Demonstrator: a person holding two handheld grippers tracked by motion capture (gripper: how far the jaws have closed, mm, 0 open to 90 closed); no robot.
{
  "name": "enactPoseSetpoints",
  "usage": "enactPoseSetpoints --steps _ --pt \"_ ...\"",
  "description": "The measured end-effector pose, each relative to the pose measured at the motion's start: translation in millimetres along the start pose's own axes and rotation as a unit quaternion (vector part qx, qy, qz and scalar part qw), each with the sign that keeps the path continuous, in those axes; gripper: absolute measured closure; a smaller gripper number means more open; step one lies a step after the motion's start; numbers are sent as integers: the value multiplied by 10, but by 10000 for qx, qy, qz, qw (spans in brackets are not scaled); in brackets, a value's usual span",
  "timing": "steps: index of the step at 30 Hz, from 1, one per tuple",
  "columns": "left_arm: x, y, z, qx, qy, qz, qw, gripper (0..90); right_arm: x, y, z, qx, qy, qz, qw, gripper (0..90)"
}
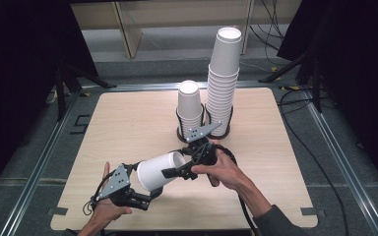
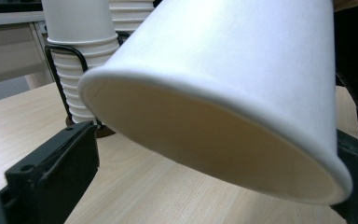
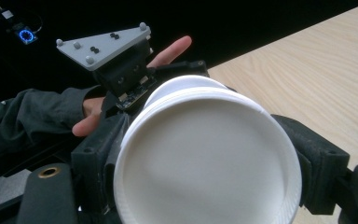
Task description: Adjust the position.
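Right claw [image 3: 207,163]: clenched on the paper cup [image 1: 158,171], one jaw on each side of the wall just behind the closed base. Base turned square to the right gripper view.

Left claw [image 2: 205,170]: released, jaws spread wide around the open mouth. Clear gap between one jaw and the rim; other jaw close against the rim at the frame edge, contact not readable.

Cup position: on its side, held off the surface [image 1: 128,118], near the front edge, between both claws; mouth toward the left claw, base toward the right.

Handling, judged: very light, thin-walled paper, easily dented. Rolled rim and base ring likely the stiffest zones; mid-wall likely to buckle or go oval under a hard pinch. Smooth tapered wall, so some risk of sliding toward the narrow end. Best hold probably low on the wall next to the base, as the right claw has it, or lightly across the rim. Gentle squeeze only.

Farther out: short stack of cups [image 1: 189,105] and tall stack of cups [image 1: 224,78] upright at the far middle of the surface, each in a black wire holder [image 1: 183,133].

Hard to make out:
- Single cup or two nested: second white edge behind the base in the right gripper view, unresolved.
- Pad contact hidden behind the cup body.
- Upper parts of both stacks cut off in the left gripper view.
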State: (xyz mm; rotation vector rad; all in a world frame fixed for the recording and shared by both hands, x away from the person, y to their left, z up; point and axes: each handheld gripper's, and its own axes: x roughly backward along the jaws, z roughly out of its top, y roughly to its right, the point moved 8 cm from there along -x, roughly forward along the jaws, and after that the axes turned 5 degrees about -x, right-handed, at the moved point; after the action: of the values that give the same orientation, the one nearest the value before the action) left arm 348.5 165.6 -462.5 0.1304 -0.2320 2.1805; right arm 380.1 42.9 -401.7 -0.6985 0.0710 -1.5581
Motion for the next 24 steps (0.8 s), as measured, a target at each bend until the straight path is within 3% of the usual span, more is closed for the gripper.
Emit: enactPoseSetpoints --steps 4,9,17,24 --pt "0 13 3 -134 -4 46 9999 0 -36 -14 -29 -132 -67 87 9999 239" --pt "37 31 19 -330 98 -40 9994 1 -71 -6 -38 -72 -49 140 9999 239" --pt "38 36 14 -284 117 -177 9994 22 -98 -6 -57 -163 -95 208 9996 236" --pt "62 18 26 -244 -36 -314 9992 57 -78 25 -54 -272 -30 260 9993 223"
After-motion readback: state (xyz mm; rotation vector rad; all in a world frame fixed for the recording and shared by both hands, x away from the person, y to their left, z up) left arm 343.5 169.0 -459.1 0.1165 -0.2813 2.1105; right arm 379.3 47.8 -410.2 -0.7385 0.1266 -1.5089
